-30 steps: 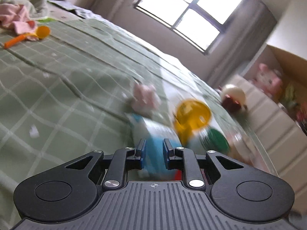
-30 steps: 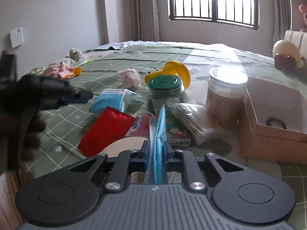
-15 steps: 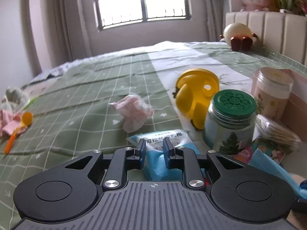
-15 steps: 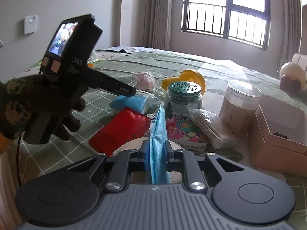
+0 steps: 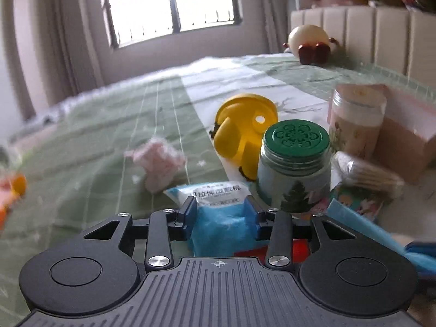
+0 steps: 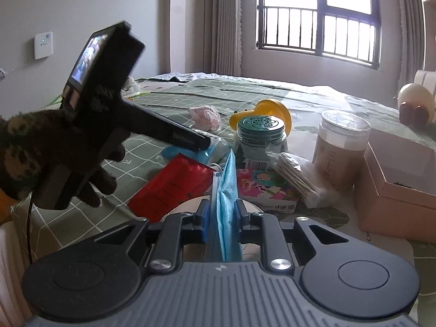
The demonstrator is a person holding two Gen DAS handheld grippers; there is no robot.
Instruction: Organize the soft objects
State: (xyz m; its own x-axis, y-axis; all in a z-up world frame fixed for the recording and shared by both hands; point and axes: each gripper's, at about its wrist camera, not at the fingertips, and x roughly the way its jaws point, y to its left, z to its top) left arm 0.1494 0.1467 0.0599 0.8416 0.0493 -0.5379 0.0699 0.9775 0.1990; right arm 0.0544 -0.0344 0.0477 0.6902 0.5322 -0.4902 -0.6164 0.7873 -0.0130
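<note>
Left wrist view: left gripper jaws are opening around the blue cotton-pad pack, which is lying on the green checked bedspread; pads look just clear of the pack, so released. Crowding it: green-lidded jar at 2 o'clock, just beside the right finger; yellow toy at 1 o'clock behind the jar; pink scrunched cloth at 11 o'clock; cotton-swab bag and clear tub at 3 o'clock, pink box beyond. Versus half a second back: jaws are standing much wider, pack bulging out between them.

Right wrist view: right gripper is clenching a blue face mask, held on edge, jaws easing open slightly. Left hand, gloved, is sitting at 9 o'clock with its gripper tip on the pack at 11 o'clock. Red packet lying at 10 o'clock, cartoon-print box at 1 o'clock, jar at 12. Versus earlier: the mask grip is unchanged.
</note>
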